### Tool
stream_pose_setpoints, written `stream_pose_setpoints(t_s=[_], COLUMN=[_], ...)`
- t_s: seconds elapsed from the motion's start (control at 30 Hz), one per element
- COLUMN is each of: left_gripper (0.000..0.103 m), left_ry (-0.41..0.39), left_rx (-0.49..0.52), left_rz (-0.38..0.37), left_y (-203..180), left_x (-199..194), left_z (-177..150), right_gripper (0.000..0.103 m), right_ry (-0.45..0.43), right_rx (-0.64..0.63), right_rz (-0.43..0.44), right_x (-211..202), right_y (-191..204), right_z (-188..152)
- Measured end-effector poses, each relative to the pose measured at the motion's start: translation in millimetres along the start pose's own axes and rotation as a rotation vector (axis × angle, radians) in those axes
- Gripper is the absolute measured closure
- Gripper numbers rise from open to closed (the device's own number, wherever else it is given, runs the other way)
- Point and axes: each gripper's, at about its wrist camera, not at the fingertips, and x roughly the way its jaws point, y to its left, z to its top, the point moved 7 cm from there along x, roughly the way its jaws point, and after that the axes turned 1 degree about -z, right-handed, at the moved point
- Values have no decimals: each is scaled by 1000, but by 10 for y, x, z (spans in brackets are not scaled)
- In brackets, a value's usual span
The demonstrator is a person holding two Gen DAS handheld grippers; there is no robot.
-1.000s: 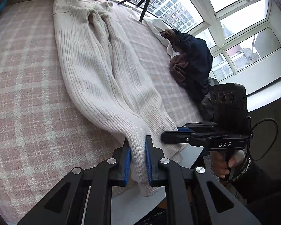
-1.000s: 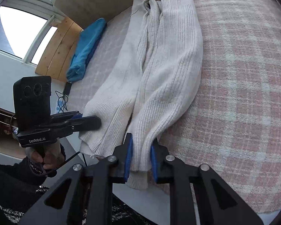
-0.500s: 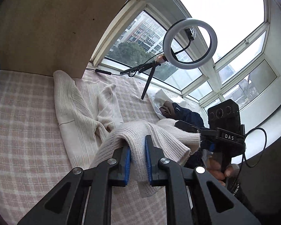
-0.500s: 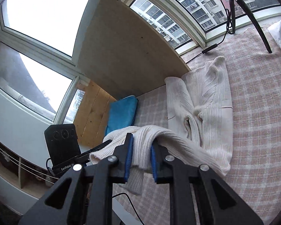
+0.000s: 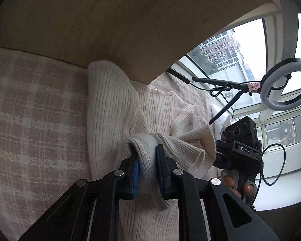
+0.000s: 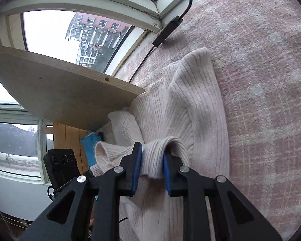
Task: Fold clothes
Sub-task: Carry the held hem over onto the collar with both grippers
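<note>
Left claw (image 5: 147,163) at bottom middle, jaws easing apart, blue pads still pinching the cream sweater (image 5: 118,108). Right claw (image 6: 150,165) same, gripping another fold. Sweater doubled over on the pink checked blanket (image 5: 30,120). Wooden board (image 5: 110,20) above. Ring light (image 5: 285,90) at right. "DAS" on the black handle (image 5: 245,150).

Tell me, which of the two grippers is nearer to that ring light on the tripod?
The right. In the left wrist view the right gripper sits just below the ring light, while the left gripper is farther over. Both have the cream sweater between opening jaws.
</note>
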Motion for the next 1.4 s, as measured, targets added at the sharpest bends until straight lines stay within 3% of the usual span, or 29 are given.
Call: stream_pose_setpoints(t_s=[0.03, 0.1, 0.2, 0.27, 0.33, 0.37, 0.47, 0.6, 0.7, 0.77, 0.8, 0.83, 0.87, 1.1, 1.17, 1.23, 1.33, 1.4], left_gripper=[86, 83, 73, 69, 46, 43, 42, 44, 47, 66, 86, 94, 94, 95, 95, 93, 85, 73], left_ry=[10, 22, 25, 0, -54, -85, -167, -156, -171, -169, -173, -178, -183, -260, -237, -211, -236, -269], left_rx=[-36, -62, -21, 47, 113, 133, 197, 283, 319, 341, 355, 369, 384, 394, 343, 318, 295, 276], left_rz=[-28, -69, -104, -90, -50, -36, 11, 124, 179, 206, 217, 228, 239, 293, 304, 308, 327, 330], left_y=[30, 30, -78, -156, -156, -136, -78, -48, -85, -131, -155, -179, -203, -240, -138, -77, -114, -179], left_x=[2, -21, -107, -210, -359, -436, -573, -330, -125, 29, 61, 87, 112, 60, 130, 200, 133, 38], left_z=[14, 33, 42, 33, 36, 27, -54, -132, -93, -89, -101, -114, -127, -48, 17, 23, 39, 79], right_gripper=[75, 56, 51, 51, 51, 51, 51, 51, 51, 52, 62, 74, 89, 92, 92, 91, 82, 50], right_ry=[6, 8, 12, -40, -68, -70, -62, -51, -27, -33, -38, -43, -48, -172, -151, -113, -120, -153], right_rx=[2, -16, -42, -184, -332, -374, -472, -569, -595, -607, -613, -619, -625, -628, -605, -633, -655, -645], right_rz=[40, 116, 229, 146, 24, -11, -90, -225, -265, -266, -265, -265, -264, -235, -298, -382, -428, -472], right_x=[-43, -161, -346, -473, -507, -490, -381, -117, 26, 37, 37, 37, 37, -262, -163, -9, -45, -169], right_y=[18, 92, 202, 303, 349, 356, 340, 310, 223, 257, 277, 298, 318, 466, 311, 197, 253, 298], right_z=[7, 1, -8, -57, -117, -141, -152, -67, 27, 22, 17, 13, 8, 152, 241, 245, 201, 205])
